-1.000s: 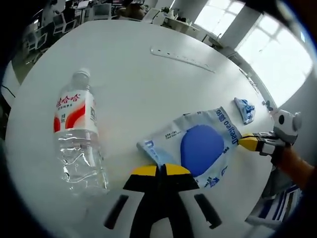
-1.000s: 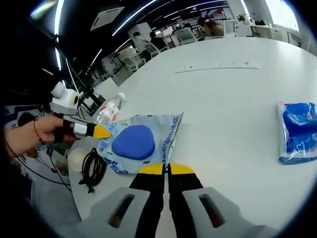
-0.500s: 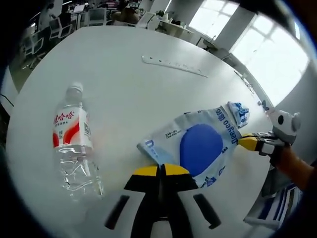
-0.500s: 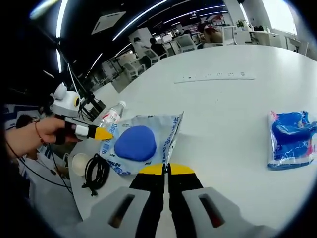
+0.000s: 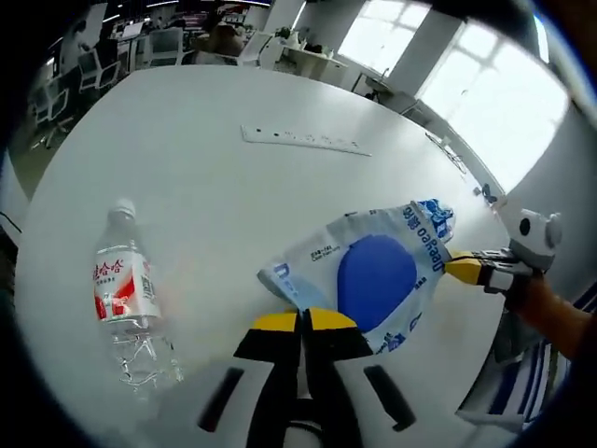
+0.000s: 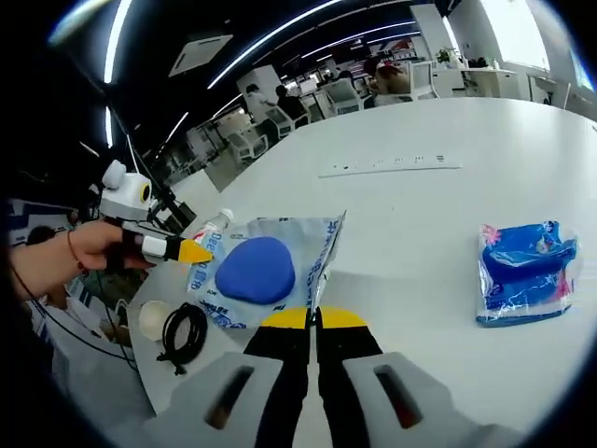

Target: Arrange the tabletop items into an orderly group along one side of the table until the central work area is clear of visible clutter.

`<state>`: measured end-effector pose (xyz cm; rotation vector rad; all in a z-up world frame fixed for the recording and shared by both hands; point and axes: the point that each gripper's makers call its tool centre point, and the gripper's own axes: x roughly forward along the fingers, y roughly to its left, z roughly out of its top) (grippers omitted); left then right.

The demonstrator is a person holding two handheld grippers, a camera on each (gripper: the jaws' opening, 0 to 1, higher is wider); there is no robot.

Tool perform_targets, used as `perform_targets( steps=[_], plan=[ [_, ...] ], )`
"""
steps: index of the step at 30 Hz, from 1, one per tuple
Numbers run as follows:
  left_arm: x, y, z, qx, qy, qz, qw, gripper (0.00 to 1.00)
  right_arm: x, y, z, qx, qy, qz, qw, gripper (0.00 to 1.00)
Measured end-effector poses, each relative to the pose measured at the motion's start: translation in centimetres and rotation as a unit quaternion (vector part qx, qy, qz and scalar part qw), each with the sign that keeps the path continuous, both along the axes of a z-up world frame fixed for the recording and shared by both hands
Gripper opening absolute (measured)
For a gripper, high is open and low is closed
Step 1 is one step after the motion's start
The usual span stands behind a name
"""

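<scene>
A pale blue plastic package with a round dark-blue item inside (image 5: 378,275) (image 6: 256,271) hangs stretched between both grippers above the white table (image 5: 233,187). My left gripper (image 5: 300,320) is shut on its near edge, and it appears again, held by a hand, in the right gripper view (image 6: 191,250). My right gripper (image 6: 314,318) is shut on the opposite edge and enters the left gripper view from the right (image 5: 465,269). A clear water bottle with a red label (image 5: 121,303) (image 6: 213,224) lies on the table. A blue wrapped packet (image 6: 522,271) lies apart from it; its corner (image 5: 438,213) peeks from behind the package.
A long white strip (image 5: 303,140) (image 6: 387,165) lies farther across the table. By the table edge are a coiled black cable (image 6: 184,331) and a small white round object (image 6: 152,319). Office chairs and desks stand beyond the table, with windows behind.
Both views have pulled back from the table with the package still held. The bottle and blue packet look smaller and lower in the pictures.
</scene>
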<state>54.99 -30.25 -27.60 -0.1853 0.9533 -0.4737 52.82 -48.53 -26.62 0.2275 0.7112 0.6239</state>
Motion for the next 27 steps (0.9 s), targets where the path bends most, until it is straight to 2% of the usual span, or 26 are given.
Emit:
perform_targets(
  steps=[27],
  plan=[
    [2.6, -5.4, 3.7, -0.014, -0.039, -0.045, 0.9981, 0.0, 0.4, -4.5, 3.1, 0.005, -0.033, -0.065, 0.9973, 0.0]
  ],
)
